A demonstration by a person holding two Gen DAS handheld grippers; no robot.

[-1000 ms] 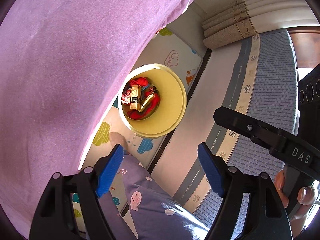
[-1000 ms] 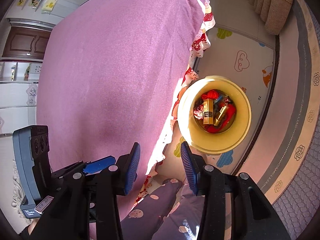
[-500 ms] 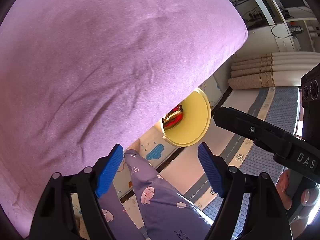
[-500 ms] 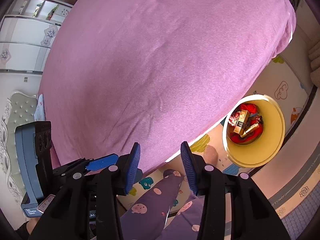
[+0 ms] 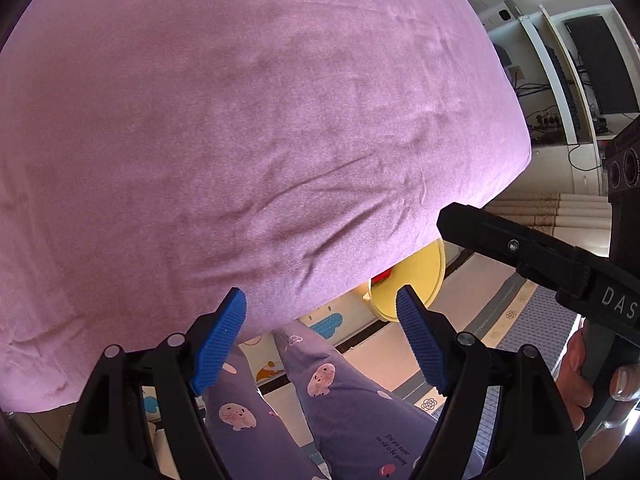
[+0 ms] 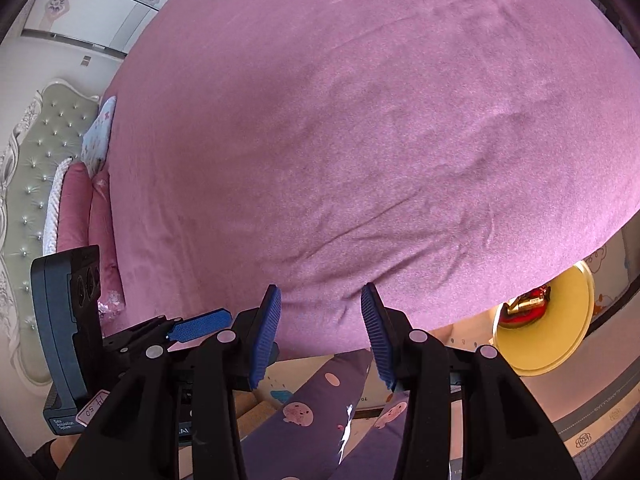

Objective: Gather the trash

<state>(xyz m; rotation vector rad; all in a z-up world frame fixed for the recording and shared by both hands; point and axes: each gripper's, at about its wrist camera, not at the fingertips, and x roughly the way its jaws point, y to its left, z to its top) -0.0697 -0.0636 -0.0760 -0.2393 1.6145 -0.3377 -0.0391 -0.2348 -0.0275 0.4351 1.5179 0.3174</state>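
A yellow trash bin (image 6: 560, 320) stands on the floor beside the bed, with red wrappers and gold boxes (image 6: 526, 306) inside; the bed edge hides part of it. It also shows in the left wrist view (image 5: 416, 276), mostly hidden. My left gripper (image 5: 320, 336) is open and empty above the bed's near edge. My right gripper (image 6: 320, 332) is open and empty, over the same edge. No loose trash shows on the bed.
A bed with a pink cover (image 5: 240, 120) fills both views. Pillows and a padded headboard (image 6: 32, 168) lie at the far left. The person's purple pyjama legs (image 5: 340, 400) stand below. A play mat, rolled mats (image 5: 560, 208) and shelves are at the right.
Both grippers have swung up from looking down into the bin to looking across the bed. The bin has slid toward the lower right and is now partly hidden. Both stayed open.
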